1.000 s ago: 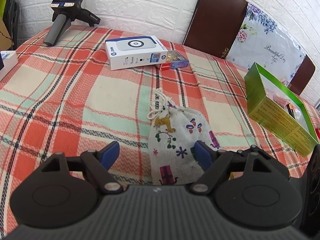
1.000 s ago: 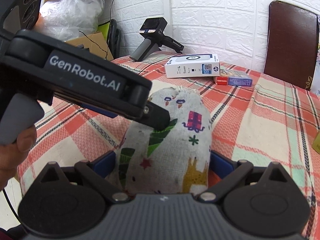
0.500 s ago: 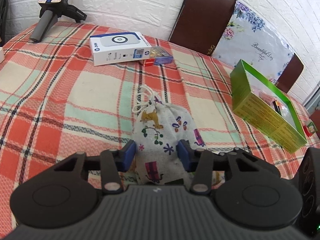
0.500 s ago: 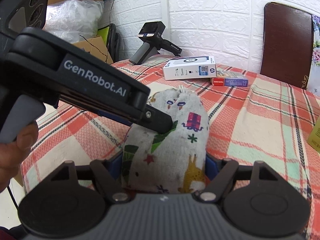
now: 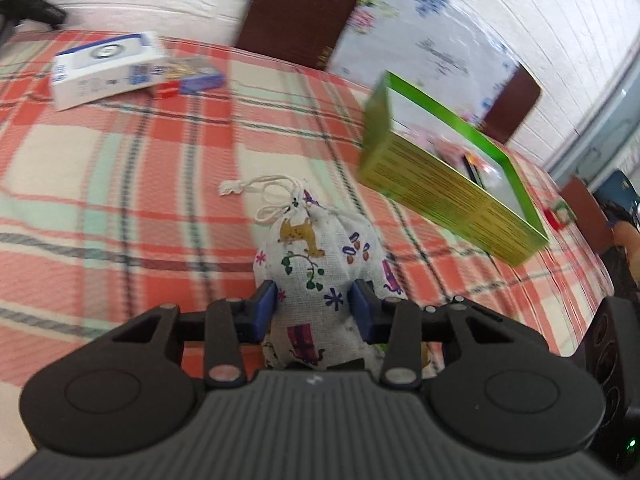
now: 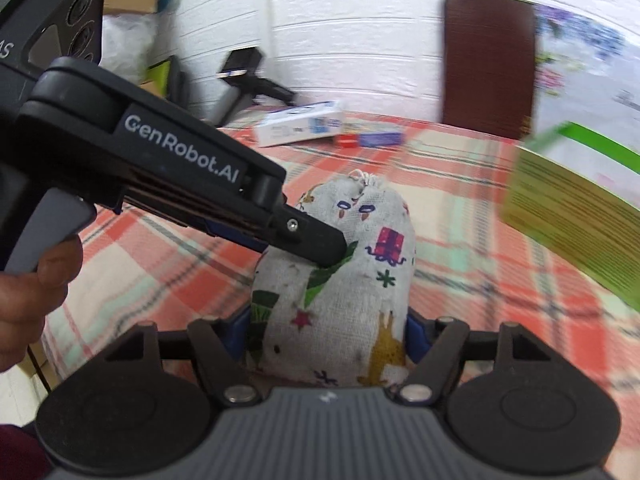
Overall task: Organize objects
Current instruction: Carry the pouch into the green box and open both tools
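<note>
Both grippers squeeze one printed drawstring pouch [image 5: 316, 264] at frame centre, over the plaid-covered worktop [image 5: 120, 168]: left gripper [image 5: 316, 308] and right gripper [image 6: 328, 332] fingers closing, pressing its sides.

The left tongs [image 5: 316, 308] and right tongs [image 6: 328, 332] share one build: matte black linkage arms with silver pivot screws, blue pads, a ribbed grey housing flanked by two round black discs. White "GenRobot.AI" lettering marks the left one's side, above a grey trigger.
</note>
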Action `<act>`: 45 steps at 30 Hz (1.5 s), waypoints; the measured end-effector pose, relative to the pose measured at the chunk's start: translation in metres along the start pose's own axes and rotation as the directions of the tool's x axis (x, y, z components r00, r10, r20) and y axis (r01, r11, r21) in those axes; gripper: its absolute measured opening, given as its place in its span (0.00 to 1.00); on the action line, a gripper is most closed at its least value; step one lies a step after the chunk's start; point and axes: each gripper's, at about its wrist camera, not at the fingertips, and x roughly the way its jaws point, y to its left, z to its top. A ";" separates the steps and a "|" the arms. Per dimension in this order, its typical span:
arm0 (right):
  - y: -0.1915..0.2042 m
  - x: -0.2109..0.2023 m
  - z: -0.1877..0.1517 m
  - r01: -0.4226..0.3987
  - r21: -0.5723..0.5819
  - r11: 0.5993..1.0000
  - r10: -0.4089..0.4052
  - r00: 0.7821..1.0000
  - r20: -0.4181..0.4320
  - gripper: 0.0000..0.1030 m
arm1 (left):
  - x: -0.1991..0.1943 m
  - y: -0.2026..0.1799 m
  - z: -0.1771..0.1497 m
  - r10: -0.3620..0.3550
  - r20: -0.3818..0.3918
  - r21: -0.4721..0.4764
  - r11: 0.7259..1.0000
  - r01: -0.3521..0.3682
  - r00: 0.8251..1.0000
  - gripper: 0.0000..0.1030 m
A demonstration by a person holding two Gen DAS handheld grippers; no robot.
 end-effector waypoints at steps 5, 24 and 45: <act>-0.029 -0.030 -0.020 0.099 0.085 0.992 -0.100 0.995 0.004 0.67 | 0.025 -0.043 -0.002 -0.081 -0.059 0.084 0.993 0.085 0.995 0.42; -0.104 -0.117 -0.023 0.297 0.254 0.921 -0.349 0.917 0.193 0.54 | 0.049 -0.170 0.036 -0.259 -0.017 0.305 0.919 0.252 0.966 0.37; -0.137 -0.042 0.031 0.478 0.233 0.847 -0.531 0.776 0.340 0.88 | 0.075 -0.112 0.098 0.044 0.211 0.236 0.967 -0.094 0.976 0.56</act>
